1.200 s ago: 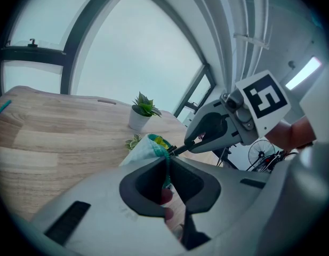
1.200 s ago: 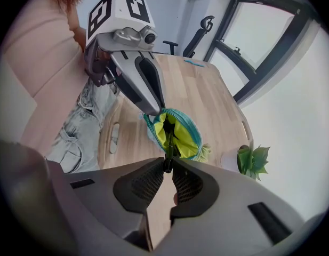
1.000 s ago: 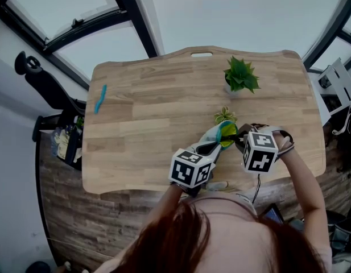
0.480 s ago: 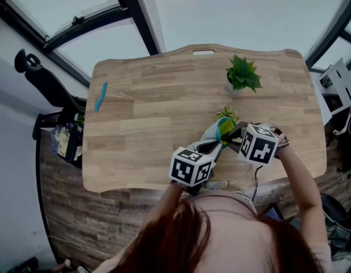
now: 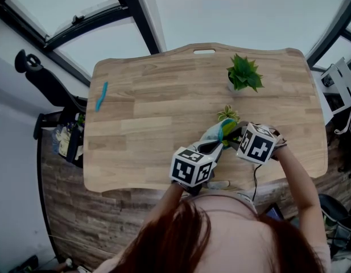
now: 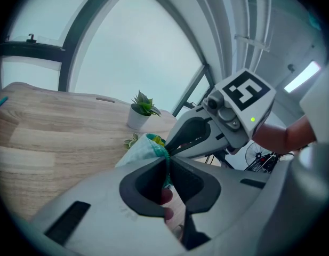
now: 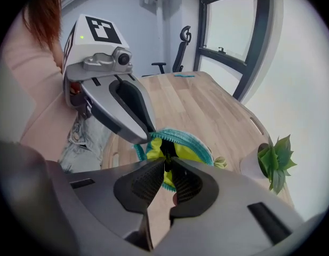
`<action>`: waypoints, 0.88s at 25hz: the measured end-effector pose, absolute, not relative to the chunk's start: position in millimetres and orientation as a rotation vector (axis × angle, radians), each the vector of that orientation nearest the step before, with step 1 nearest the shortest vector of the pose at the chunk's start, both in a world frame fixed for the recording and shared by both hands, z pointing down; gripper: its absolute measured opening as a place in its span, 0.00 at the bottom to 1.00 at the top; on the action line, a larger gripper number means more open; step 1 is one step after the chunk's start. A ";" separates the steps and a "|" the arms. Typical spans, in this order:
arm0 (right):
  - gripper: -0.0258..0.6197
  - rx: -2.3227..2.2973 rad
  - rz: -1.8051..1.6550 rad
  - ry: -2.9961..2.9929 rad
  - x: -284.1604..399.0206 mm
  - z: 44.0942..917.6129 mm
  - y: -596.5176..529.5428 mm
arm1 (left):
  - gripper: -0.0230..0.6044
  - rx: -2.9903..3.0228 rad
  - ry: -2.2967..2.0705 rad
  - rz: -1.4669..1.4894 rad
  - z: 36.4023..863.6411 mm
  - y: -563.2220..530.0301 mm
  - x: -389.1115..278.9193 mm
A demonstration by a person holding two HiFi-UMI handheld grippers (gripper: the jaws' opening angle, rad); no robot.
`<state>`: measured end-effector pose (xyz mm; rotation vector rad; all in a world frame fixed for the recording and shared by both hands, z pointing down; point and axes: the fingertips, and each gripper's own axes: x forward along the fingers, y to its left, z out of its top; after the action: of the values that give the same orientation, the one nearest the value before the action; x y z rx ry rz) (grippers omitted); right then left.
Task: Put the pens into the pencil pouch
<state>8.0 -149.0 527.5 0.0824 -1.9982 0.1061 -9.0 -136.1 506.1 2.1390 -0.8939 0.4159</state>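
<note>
Holding the pencil pouch (image 5: 218, 134) at the near edge of the surface (image 5: 164, 101), left claw (image 6: 167, 161) and right claw (image 7: 168, 161) both pinched narrow on its teal zipper rim, with the blue pen (image 5: 100, 97) well apart at the far left, long axis pointing away, nearer the left claw.

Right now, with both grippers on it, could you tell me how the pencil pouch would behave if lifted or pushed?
The pencil pouch is probably floppy: its fabric mouth bows and folds between the left gripper and the right gripper. It seems light, since two pinches at its edge appear to carry it. Pushed, it would likely crumple, not roll, being soft cloth.
</note>
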 end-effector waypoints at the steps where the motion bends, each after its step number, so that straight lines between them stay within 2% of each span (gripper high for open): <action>1: 0.10 0.095 0.101 -1.995 10.0 529.2 -151.1 | 0.07 2.137 -0.896 0.414 506.4 -136.9 -9.3; 10: 0.16 0.205 0.120 -2.054 18.0 523.4 -162.1 | 0.07 2.117 -0.912 0.389 507.7 -142.9 -11.5; 22: 0.14 0.672 0.245 -2.261 42.6 478.3 -182.2 | 0.07 2.089 -0.972 0.403 508.6 -143.2 -19.0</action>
<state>42.6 -182.2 478.3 0.6724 -2.2615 0.2452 -19.0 -143.2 508.6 2.0891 -0.9723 0.4028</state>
